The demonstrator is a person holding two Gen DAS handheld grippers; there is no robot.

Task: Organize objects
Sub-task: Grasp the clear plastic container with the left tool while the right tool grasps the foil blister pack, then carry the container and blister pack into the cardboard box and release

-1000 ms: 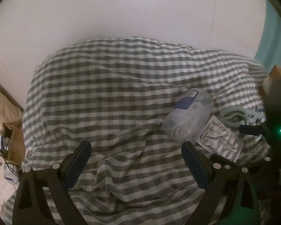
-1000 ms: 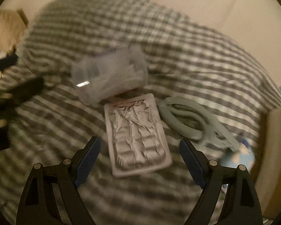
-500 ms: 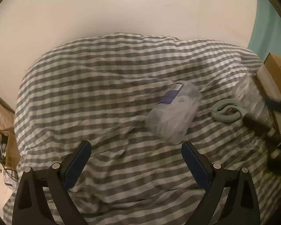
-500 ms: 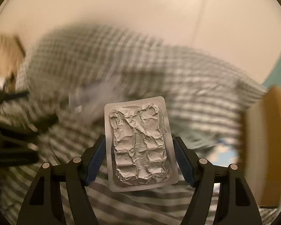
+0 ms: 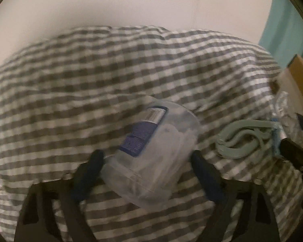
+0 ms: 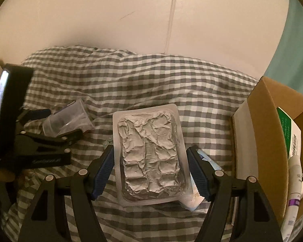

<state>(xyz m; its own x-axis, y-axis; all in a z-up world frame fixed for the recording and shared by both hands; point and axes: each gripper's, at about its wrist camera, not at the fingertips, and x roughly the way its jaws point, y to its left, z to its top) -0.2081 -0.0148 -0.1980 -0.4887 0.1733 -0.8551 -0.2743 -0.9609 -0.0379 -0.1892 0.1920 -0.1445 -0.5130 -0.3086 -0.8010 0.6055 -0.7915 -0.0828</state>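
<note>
My right gripper [image 6: 150, 173] is shut on a silver foil blister pack [image 6: 149, 157] and holds it above the checked bedspread [image 6: 131, 84], left of an open cardboard box [image 6: 266, 133]. My left gripper [image 5: 149, 173] straddles a clear plastic tub with a blue label [image 5: 151, 153] lying on its side on the bed; its fingers stand at the tub's sides, and the blur hides whether they touch it. The tub [image 6: 70, 119] and left gripper [image 6: 40, 141] also show at the left of the right wrist view. A pale green looped plastic piece [image 5: 244, 139] lies right of the tub.
The box holds a green-and-white carton [image 6: 288, 133] and a white tube [image 6: 295, 183]. A blue-and-white packet [image 6: 194, 199] lies under the blister pack. A white wall [image 6: 131, 16] stands behind the bed, and a teal surface [image 5: 288, 26] is at the far right.
My right gripper closed on the blister pack and lifted it off the bed toward the box. My left gripper moved forward and right until its fingers flank the tub.
</note>
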